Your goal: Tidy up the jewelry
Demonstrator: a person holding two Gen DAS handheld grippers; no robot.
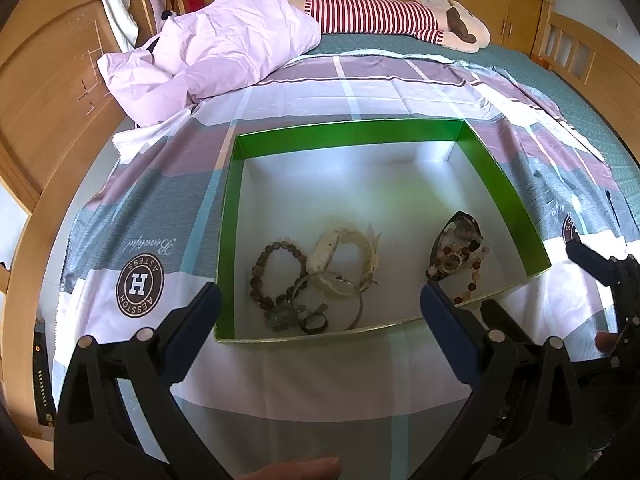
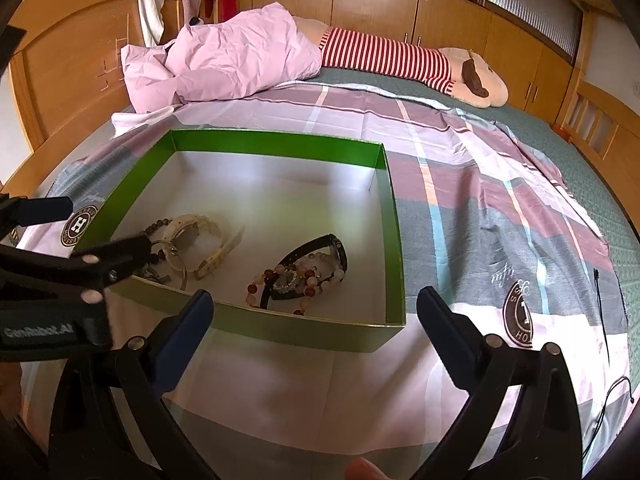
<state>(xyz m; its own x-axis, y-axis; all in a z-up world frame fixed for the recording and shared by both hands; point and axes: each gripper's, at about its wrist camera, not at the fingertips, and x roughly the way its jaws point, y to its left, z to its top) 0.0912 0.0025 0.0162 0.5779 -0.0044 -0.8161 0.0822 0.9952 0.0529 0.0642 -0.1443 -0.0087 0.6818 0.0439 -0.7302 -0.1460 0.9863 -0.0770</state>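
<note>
Both your tools, left tool (image 1: 320,312) and right tool (image 2: 314,312), hang wide open and empty just short of the green box (image 1: 504,184). Reach straight ahead of the left tool, over the near wall, and close on one piece, such as the dark bead bracelet (image 1: 260,272), clear of the tangle.

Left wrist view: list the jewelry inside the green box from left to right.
Brown bead bracelet → cream watch → black watch tangled with a multicoloured bead bracelet. The metal bangle and small pieces at the near wall overlap the first two, so I leave them out. All lie in the green box.
</note>
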